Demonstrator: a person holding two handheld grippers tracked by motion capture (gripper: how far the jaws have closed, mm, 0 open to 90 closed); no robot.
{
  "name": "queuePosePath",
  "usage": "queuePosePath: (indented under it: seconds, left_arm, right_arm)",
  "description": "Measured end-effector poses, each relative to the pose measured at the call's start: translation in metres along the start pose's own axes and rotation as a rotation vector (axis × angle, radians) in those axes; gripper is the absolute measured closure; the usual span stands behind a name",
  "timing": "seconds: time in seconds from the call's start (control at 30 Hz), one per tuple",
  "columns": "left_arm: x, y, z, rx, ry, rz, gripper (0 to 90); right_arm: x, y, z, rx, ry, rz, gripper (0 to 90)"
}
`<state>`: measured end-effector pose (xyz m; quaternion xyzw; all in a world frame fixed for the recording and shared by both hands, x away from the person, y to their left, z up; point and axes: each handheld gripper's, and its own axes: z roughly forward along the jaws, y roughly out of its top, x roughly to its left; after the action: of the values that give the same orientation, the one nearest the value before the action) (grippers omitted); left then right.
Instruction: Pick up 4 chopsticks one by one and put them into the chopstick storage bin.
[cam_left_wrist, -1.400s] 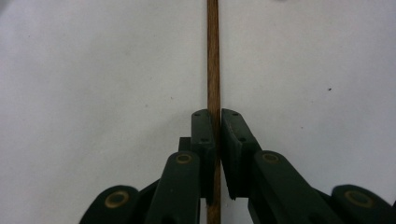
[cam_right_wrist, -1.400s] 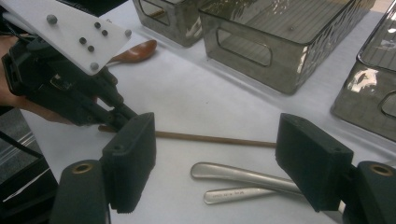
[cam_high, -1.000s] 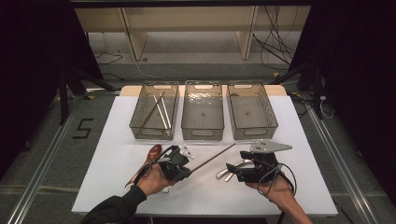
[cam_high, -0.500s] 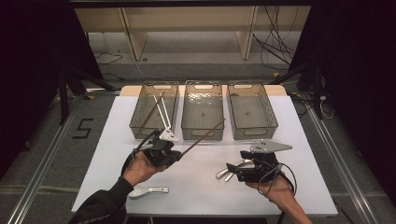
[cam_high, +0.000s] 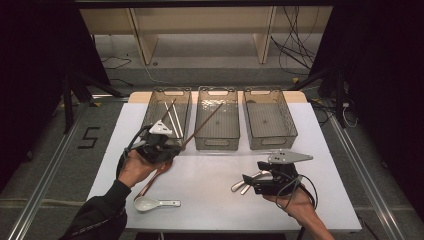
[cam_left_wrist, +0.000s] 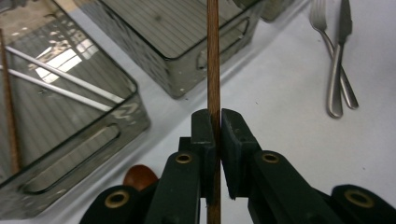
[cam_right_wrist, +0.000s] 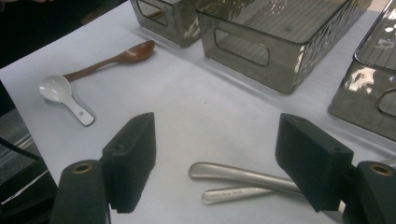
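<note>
My left gripper (cam_high: 176, 148) is shut on a long brown chopstick (cam_high: 205, 121), held off the table in front of the left bin (cam_high: 166, 91). The stick slants up and right, and its far end lies over the middle bin (cam_high: 216, 145). In the left gripper view the jaws (cam_left_wrist: 217, 126) pinch the chopstick (cam_left_wrist: 213, 70) between the pads. The left bin (cam_left_wrist: 70, 154) holds two white chopsticks (cam_left_wrist: 60, 79) and a brown one (cam_left_wrist: 9, 116). My right gripper (cam_high: 248, 184) rests open near the table's front right. A metal fork and knife (cam_right_wrist: 243, 176) lie between and below its spread jaws (cam_right_wrist: 219, 158), untouched.
A wooden spoon (cam_high: 155, 177) and a white ceramic spoon (cam_high: 150, 203) lie on the white table at the front left. The right bin (cam_high: 272, 142) stands beside the middle one. The fork and knife (cam_left_wrist: 338, 60) lie to the right of the bins' front.
My left gripper has lifted the brown chopstick and carried it left and away from the front edge, toward the bins, uncovering the two spoons. The right gripper has stayed put.
</note>
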<state>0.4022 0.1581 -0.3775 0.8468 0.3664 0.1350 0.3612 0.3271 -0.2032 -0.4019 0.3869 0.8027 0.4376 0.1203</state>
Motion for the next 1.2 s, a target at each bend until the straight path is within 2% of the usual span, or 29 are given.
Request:
queuePosePath:
  seconds: [0.43, 0.63, 0.73, 0.87, 1.2]
  left_arm:
    - [0.047, 0.016, -0.015, -0.095, 0.083, -0.091, 83.7]
    - [0.063, 0.022, -0.011, -0.088, 0.118, -0.106, 83.7]
    - [0.074, 0.023, -0.007, -0.081, 0.133, -0.139, 83.7]
    - [0.087, 0.025, -0.003, -0.078, 0.155, -0.163, 83.7]
    - [0.104, 0.033, 0.004, -0.091, 0.176, -0.192, 83.7]
  right_arm:
    - [-0.001, 0.0, 0.001, 0.002, -0.001, 0.006, 29.9]
    - [-0.002, -0.001, 0.001, -0.001, 0.0, 0.012, 29.9]
    - [-0.002, -0.001, 0.001, 0.001, 0.001, 0.012, 29.9]
    - [-0.001, -0.001, 0.001, 0.0, 0.002, 0.012, 29.9]
    - [-0.002, 0.0, 0.002, 0.001, 0.005, 0.011, 29.8]
